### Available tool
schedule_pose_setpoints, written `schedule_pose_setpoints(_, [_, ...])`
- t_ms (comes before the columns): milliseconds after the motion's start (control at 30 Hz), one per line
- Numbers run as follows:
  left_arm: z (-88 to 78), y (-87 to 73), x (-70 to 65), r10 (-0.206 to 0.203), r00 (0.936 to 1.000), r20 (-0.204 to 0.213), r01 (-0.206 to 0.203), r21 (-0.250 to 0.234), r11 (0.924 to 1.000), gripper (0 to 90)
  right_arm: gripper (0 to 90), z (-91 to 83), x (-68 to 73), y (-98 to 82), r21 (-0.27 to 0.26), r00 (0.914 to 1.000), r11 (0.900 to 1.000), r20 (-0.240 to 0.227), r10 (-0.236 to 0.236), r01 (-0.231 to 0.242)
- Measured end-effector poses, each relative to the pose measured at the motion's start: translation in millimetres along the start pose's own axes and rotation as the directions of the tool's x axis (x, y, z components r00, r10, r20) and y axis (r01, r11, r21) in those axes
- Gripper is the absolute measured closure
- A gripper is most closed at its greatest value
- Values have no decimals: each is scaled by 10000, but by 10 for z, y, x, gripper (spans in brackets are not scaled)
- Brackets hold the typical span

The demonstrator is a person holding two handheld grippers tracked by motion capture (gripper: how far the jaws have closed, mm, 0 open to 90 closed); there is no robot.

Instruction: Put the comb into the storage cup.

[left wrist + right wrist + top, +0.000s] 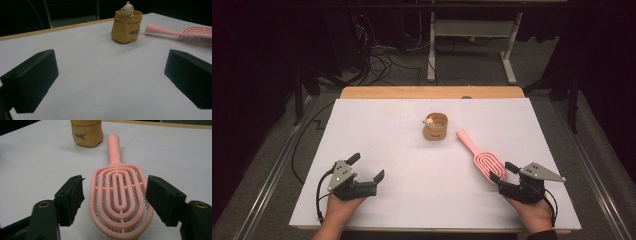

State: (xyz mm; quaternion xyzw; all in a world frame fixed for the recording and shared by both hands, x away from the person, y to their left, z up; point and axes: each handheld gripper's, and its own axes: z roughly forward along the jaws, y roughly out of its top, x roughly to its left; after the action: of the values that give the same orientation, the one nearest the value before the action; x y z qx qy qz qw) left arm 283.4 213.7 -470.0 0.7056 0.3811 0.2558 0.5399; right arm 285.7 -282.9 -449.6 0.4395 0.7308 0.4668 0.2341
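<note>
Straddling the brush (120,197) head, right gripper (503,176) jaws apart, pads not pressing. Brush lies flat on the sheet, handle pointing away toward the pot (435,126). Left gripper (365,167) open, well apart.

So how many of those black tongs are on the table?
2. The left tongs sit open at the near left; the right tongs sit at the near right, straddling the pink hairbrush head.

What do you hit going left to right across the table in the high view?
left gripper → tan pot with a small figure at its rim → pink hairbrush → right gripper, its open jaws standing either side of the brush head.
</note>
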Motion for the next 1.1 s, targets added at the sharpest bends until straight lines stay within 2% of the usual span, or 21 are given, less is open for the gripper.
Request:
schedule_pose_setpoints(167, [-1, 1, -1, 0, 10000, 8, 0, -9, 10000, 0, 210, -9, 10, 22, -140, 9999, 9998, -9, -134, 134])
schedule_pose_setpoints(267, [-2, 1, -1, -6, 10000, 9, 6, -23, 10000, 0, 134, -17, 20, 34, -200, 9995, 9997, 277, -116, 121])
schedule_pose_setpoints(400, [-1, 2, -2, -9, 10000, 13, 9, -29, 10000, 0, 71, -39, 22, 53, -387, 9992, 9992, 407, -50, 66])
schedule_pose_setpoints(567, [3, 0, -1, 1, 10000, 42, -1, 19, 10000, 0, 1, -50, 29, 74, -463, 9996, 9988, 250, 144, -133])
schedule_pose_setpoints(800, [7, -1, 0, -26, 10000, 40, 26, 44, 10000, 0, 0, -74, 83, 106, -576, 9991, 9982, 406, -113, 137])
schedule_pose_setpoints(933, [16, -1, 3, -91, 9998, 184, 87, 208, 9997, 0, 0, -59, 89, 103, -442, 9991, 9989, 400, -151, 169])
schedule_pose_setpoints(1100, [11, 5, 5, -53, 9999, 146, 51, 129, 9999, 0, 0, -33, 105, 97, -235, 9985, 9992, 465, -302, 314])
